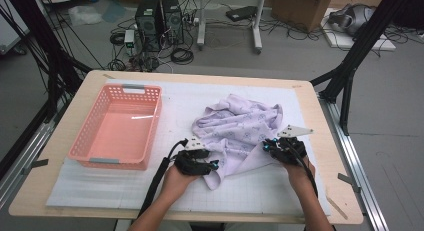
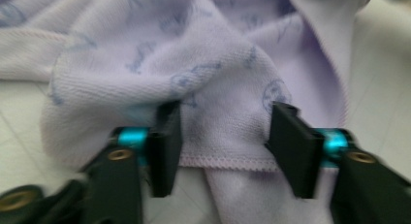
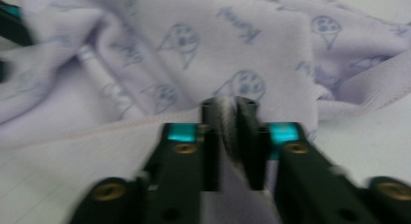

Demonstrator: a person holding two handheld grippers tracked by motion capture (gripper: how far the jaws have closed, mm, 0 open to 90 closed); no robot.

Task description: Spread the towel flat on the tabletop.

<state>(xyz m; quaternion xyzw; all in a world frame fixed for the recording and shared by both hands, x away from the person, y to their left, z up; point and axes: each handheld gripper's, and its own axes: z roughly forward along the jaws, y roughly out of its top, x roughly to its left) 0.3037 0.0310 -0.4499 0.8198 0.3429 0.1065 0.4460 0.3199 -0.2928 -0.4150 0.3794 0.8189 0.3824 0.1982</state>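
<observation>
You have a lilac printed cloth (image 1: 239,128) lying crumpled on the white mat (image 1: 260,188), right of centre on the table, with the pink basket (image 1: 118,125) well apart from it on the left. Your two grippers sit at its near edge, one at each side.

Your right gripper (image 1: 270,145) has its jaws drawn together on a pinch of the fabric; in the right gripper view (image 3: 231,136) a thin fold stands pressed between the pads. Your left gripper (image 1: 212,164) has its jaws spread wide, and in the left gripper view (image 2: 222,141) the stitched hem (image 2: 228,162) of the cloth runs across the gap between them, not yet gripped.

Expect this cloth to be light and completely limp: it looks like soft knit or towelling, so it will sag and drape from whatever points you hold, and it will not keep a shape by itself. It should not be slippery, because the textured weave gives the pads something to bite. It is not fragile, though a thin pinch may slide out if you pull hard.

Take hold at the hem, where the doubled, stitched edge is thickest, and set it deep between the pads. Close your left jaws on that hem before you lift, so the weight hangs from two points near the corners.
</observation>
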